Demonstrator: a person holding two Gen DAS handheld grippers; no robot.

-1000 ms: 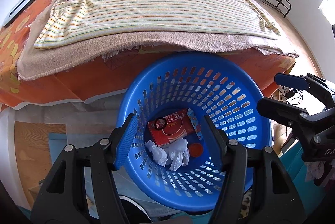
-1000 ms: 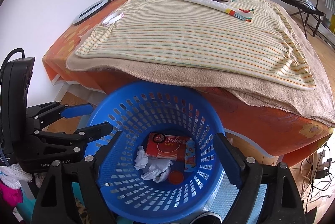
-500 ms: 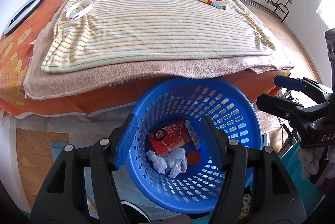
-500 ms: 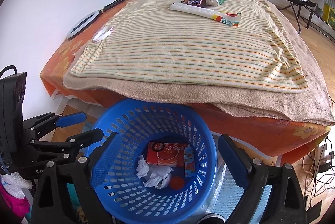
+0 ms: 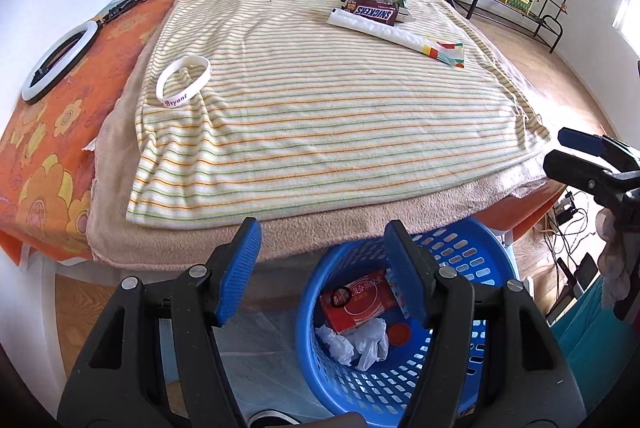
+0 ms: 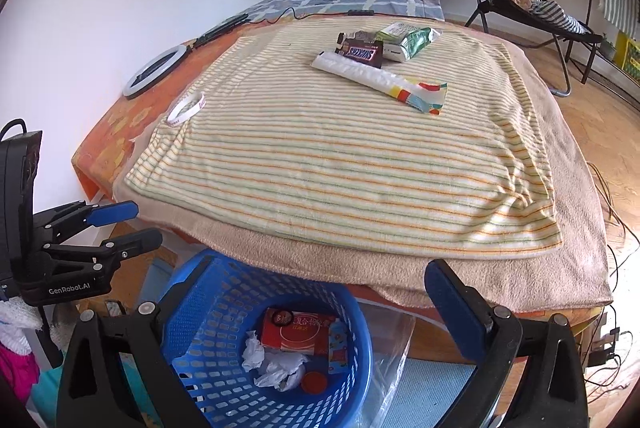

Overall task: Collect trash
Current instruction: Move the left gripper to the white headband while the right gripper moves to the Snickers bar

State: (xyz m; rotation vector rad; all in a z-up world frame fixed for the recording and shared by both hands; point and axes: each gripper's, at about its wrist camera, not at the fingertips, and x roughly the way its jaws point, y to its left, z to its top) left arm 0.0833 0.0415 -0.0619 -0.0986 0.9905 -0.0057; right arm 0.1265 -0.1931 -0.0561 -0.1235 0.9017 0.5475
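Both grippers hang over the near edge of a bed, each with its ridged blue pads spread wide and nothing between them: the left gripper above the floor and basket rim, the right gripper straddling the basket. The basket is round blue plastic, its wall pierced with rows of oblong slots, and it stands on the floor, partly tucked under the bed's overhanging edge. Trash already lies in its bottom: a flat red carton, crumpled white tissue and a small red cap. More trash sits far across the bed on a soft striped towel, itself spread over a fuzzy beige blanket: a glossy brown Snickers wrapper, a crinkled green foil packet touching it, and a long flat white wrapper with a coloured end just in front. A white rubber wristband lies near the towel's left edge, and a ring light rests on the orange floral sheet.
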